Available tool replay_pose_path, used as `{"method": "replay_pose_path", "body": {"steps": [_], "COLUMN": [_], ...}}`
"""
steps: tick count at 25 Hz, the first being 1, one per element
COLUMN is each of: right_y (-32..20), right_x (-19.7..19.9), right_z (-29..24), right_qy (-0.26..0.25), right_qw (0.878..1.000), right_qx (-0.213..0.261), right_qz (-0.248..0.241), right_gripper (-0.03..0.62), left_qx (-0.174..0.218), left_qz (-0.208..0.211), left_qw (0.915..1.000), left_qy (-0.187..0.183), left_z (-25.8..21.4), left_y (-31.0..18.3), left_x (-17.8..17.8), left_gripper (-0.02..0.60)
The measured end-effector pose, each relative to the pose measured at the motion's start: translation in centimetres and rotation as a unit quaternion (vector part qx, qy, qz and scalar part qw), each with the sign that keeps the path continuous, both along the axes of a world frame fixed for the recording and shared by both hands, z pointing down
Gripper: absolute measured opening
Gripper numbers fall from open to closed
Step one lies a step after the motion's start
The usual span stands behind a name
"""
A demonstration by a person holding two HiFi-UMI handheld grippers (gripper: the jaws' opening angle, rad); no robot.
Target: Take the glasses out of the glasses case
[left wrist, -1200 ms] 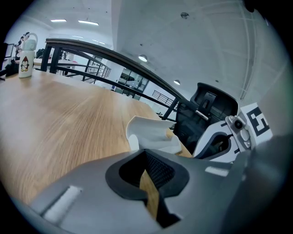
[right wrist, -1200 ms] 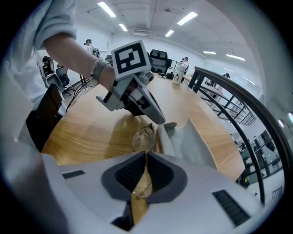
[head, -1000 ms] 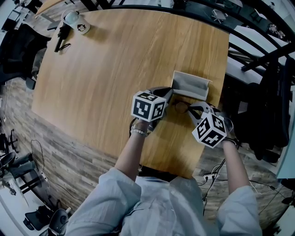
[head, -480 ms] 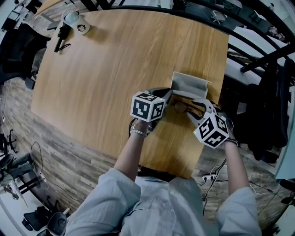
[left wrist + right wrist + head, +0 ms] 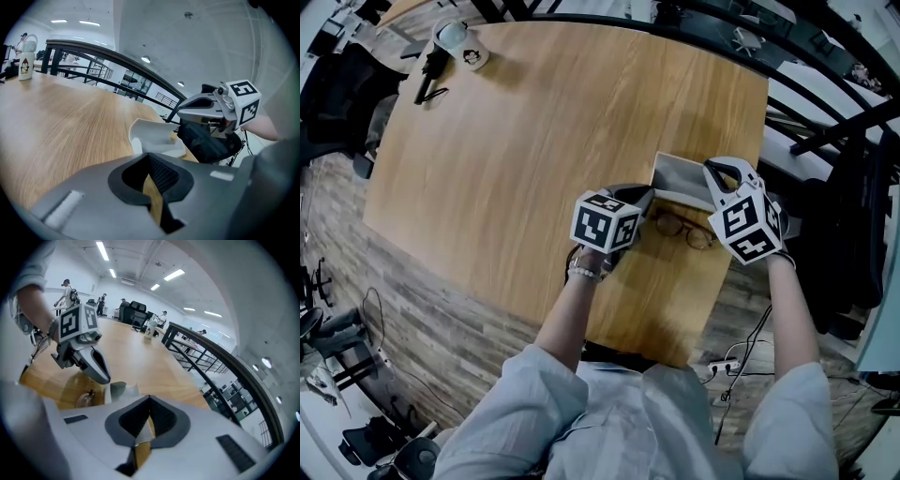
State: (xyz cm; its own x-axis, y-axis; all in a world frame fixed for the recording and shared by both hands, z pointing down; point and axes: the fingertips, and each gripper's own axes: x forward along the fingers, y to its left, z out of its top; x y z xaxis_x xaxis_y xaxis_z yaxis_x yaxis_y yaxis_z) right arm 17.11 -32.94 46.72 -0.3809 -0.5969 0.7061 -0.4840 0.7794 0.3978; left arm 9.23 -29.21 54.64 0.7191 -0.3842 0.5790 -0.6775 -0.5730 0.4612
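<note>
- Tabletop [image 5: 506, 141]: pale wood, carrying everything listed.
- Glasses case [image 5: 682, 178]: lying open near the right edge, appearing empty.
- Left tool [image 5: 149, 156]: jaws pressing together on nothing, tip sitting just beside the case's near left corner.
- Right tool [image 5: 149, 398]: hovering over the case's right end. Its jaws have just been closing and are meeting with nothing between them.
- Glasses [image 5: 684, 228]: lying out of the case on the tabletop just in front of it, between the two tools. Likely light, thin-framed and fragile, with slippery lenses; any further hold is best going gently on the bridge or a temple.
</note>
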Motion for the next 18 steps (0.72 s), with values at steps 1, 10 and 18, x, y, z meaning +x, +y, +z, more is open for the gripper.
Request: {"method": "replay_pose_path", "body": {"steps": [1, 10, 18], "right_y": [-0.6, -1.5, 0.6], "right_x": [0.3, 1.2, 0.6], "right_z": [0.2, 3.0, 2.9], "right_qy": [0.007, 0.036, 0.017], "right_qw": [1.0, 0.999, 0.999], "right_qx": [0.001, -0.02, -0.025], "right_qz": [0.002, 0.009, 0.011], "right_gripper": [0.002, 0.002, 0.002], "left_qx": [-0.002, -0.003, -0.01], "left_qz": [-0.002, -0.002, -0.011], "left_qw": [1.0, 1.0, 0.9998], "left_qy": [0.002, 0.008, 0.017], "left_z": [0.0, -0.1, -0.2], "left_y": [0.0, -0.1, -0.1], "left_x": [0.0, 0.0, -0.3], "left_gripper": [0.003, 0.003, 0.003]}}
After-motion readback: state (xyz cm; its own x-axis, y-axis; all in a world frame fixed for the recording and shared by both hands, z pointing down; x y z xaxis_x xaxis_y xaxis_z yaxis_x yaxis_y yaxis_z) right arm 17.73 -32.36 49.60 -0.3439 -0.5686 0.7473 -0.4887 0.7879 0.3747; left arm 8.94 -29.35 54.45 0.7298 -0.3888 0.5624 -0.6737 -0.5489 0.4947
